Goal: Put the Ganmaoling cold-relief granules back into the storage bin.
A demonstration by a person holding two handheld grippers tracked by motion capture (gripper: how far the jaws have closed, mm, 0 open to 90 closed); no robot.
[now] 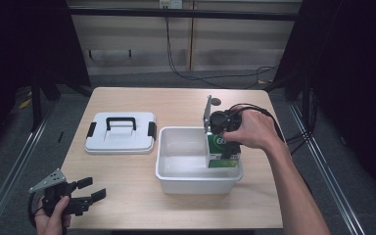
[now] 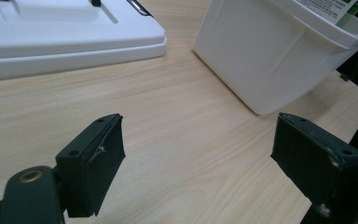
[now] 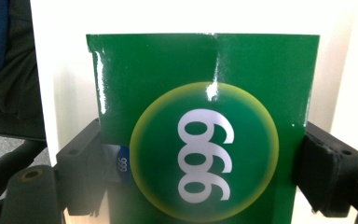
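Note:
A green box (image 1: 221, 150) with a yellow-ringed "999" mark stands at the right end inside the white plastic bin (image 1: 196, 180). My right gripper (image 1: 227, 142) is shut on the green box (image 3: 205, 140), one black jaw pressed on each side of it. My left gripper (image 1: 89, 190) hovers open above the table's front left corner, its fingers (image 2: 93, 163) wide apart over bare wood with nothing between them. The bin's outer wall (image 2: 265, 56) lies ahead of the left gripper.
A white lid (image 1: 121, 132) with a black handle and black clips lies flat to the left of the bin; its edge (image 2: 70, 44) is also in the left gripper view. Cables trail off the table's right side. Bare wood spans the front and far parts of the table.

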